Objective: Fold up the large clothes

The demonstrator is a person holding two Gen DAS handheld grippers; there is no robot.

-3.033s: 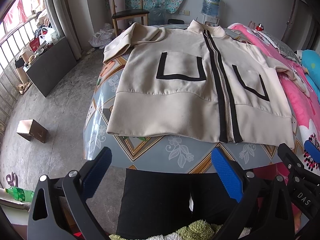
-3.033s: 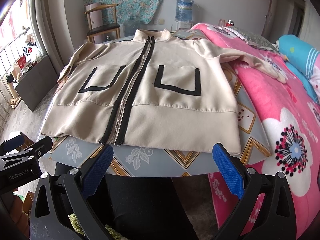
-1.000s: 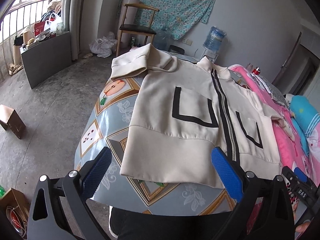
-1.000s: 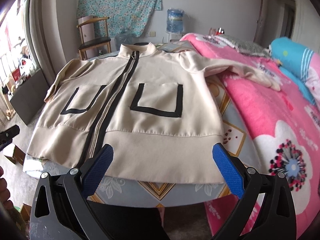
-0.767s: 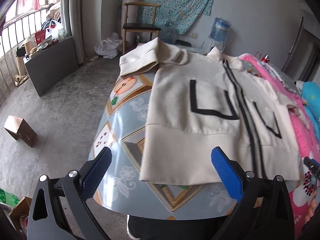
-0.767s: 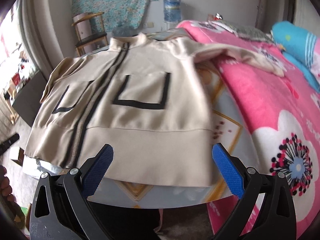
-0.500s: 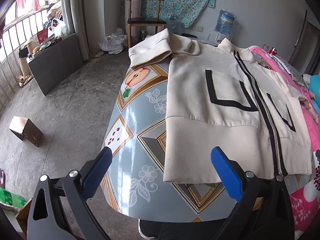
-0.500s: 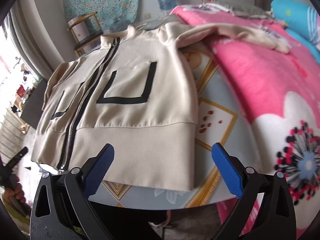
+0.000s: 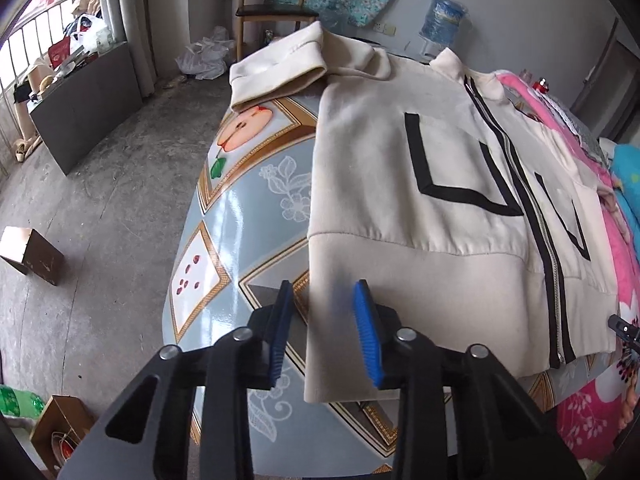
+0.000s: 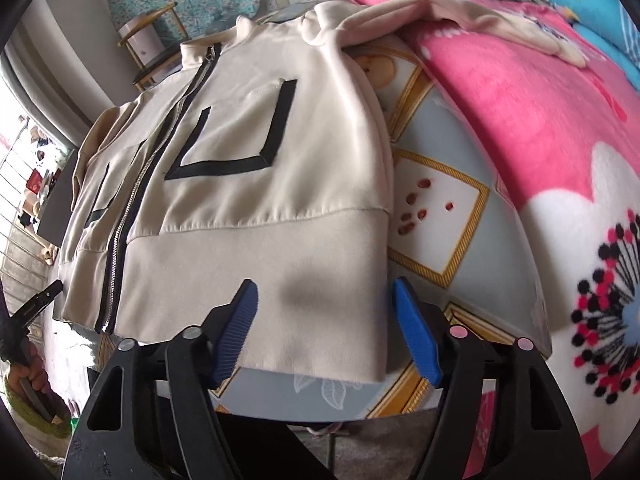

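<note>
Beige, one jacket point(image 9: 420, 208) is lying flat on my patterned worktop point(image 9: 240, 216) beside a pink bed point(image 10: 540, 128); my left gripper point(image 9: 325, 332) and right gripper point(image 10: 324, 328) are both closing their jaws around its hem corners.

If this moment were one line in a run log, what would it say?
stage: grasping hem | jacket: flat on table | left claw: closing at hem corner | right claw: closing over opposite corner

Patterned table point(image 9: 240, 216), jacket point(image 9: 420, 200) flat atop
</note>
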